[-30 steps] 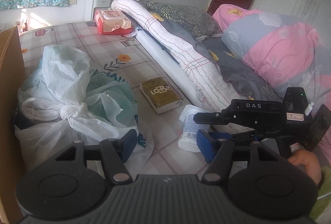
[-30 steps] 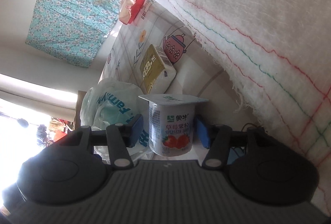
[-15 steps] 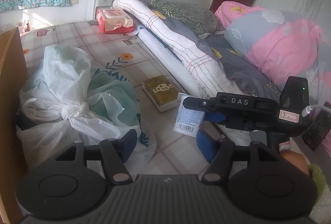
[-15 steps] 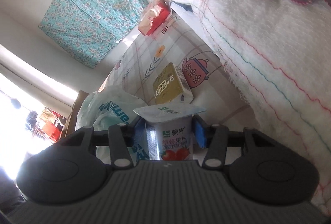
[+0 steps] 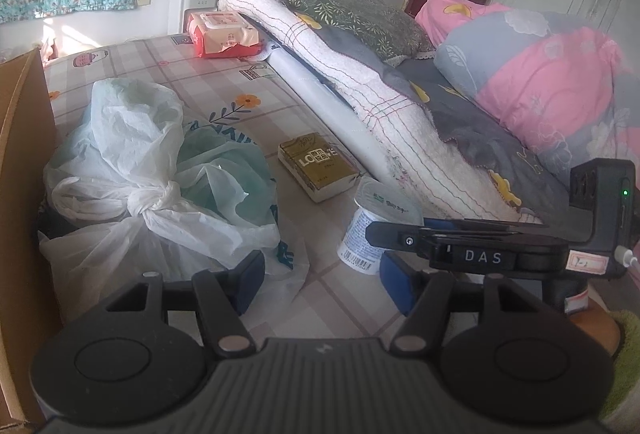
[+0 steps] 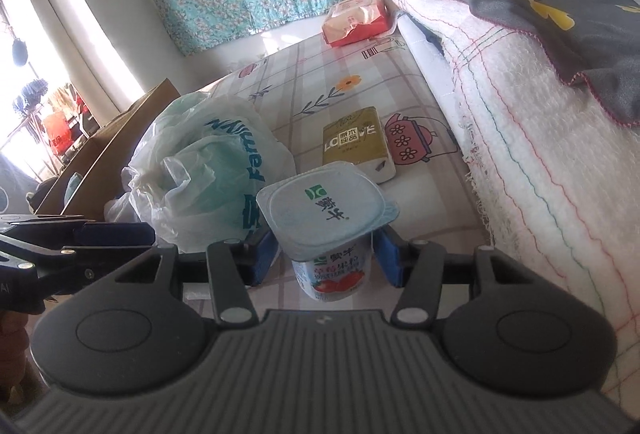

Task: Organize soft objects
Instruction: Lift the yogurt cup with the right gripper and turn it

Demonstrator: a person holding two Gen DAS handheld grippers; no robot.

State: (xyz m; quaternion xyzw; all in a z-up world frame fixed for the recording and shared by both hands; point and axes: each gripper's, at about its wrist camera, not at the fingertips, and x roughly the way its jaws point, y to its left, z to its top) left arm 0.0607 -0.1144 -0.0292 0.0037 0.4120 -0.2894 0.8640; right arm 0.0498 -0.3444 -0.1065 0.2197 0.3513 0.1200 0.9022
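Note:
A strawberry yogurt cup (image 6: 332,270) stands upright on the patterned bedsheet (image 5: 208,89), its foil lid facing up. My right gripper (image 6: 326,258) straddles it. Its jaws are opening, and a thin gap shows between the left pad and the cup wall. The same cup (image 5: 360,234) appears in the left wrist view, with the right gripper (image 5: 460,246) beside it. My left gripper (image 5: 322,280) hangs open and empty over the edge of the knotted plastic bags (image 5: 132,161). A gold tissue pack (image 5: 318,167) lies just beyond the cup.
A cardboard box (image 5: 20,153) stands along the left edge. A red wipes pack (image 5: 224,33) lies at the far end of the bed. A rolled white blanket (image 5: 380,121) and pink-grey quilt (image 5: 552,85) fill the right side.
The right gripper rolled level, closed on the yogurt cup and lifted a little, so the cup now shows its lid from above. Its pads have eased apart again. The left gripper stayed put.

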